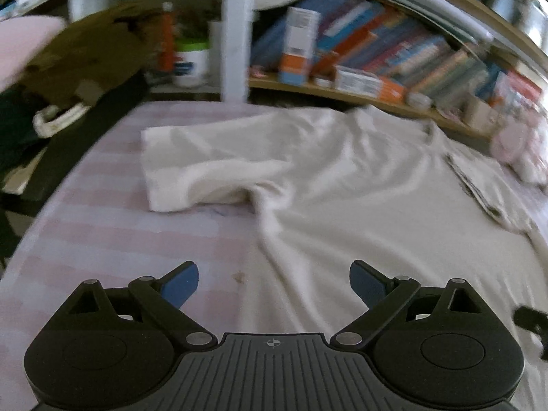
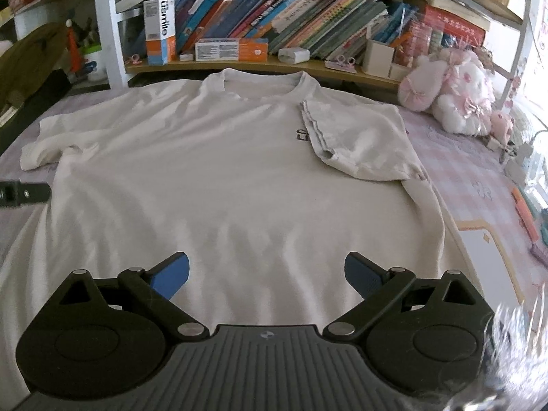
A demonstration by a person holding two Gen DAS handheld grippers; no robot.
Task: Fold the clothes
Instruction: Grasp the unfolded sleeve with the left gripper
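Shirt first: I see a white T-shirt [image 2: 219, 171] lying flat on the bed, chest side up, with its neck hole at the far end by the shelf. Its right sleeve [image 2: 359, 144] is folded in over the chest and covers part of some dark letters. Its left sleeve [image 1: 205, 161] sticks out to the side on the pink striped bed sheet [image 1: 113, 233], a bit bunched up under the arm.

I hold my right gripper [image 2: 267, 275] over the bottom part of the shirt. Its blue fingers [image 2: 171, 279] are spread wide apart and nothing is between them. I cannot tell if they touch the cloth.

I hold my left gripper [image 1: 274, 284] by the shirt's left edge. One blue finger is over the bed sheet and the other is over the white cloth. These fingers [image 1: 181, 286] are spread wide too, and they grab nothing. This view is blurry.

In the right wrist view, a black bit of my left gripper pokes in at the left side, near the sleeve that sticks out.

Behind the bed is a shelf full of books [image 2: 291, 10]. A pink and white plush toy [image 2: 455, 92] sits on the bed at the far right, near the folded sleeve.
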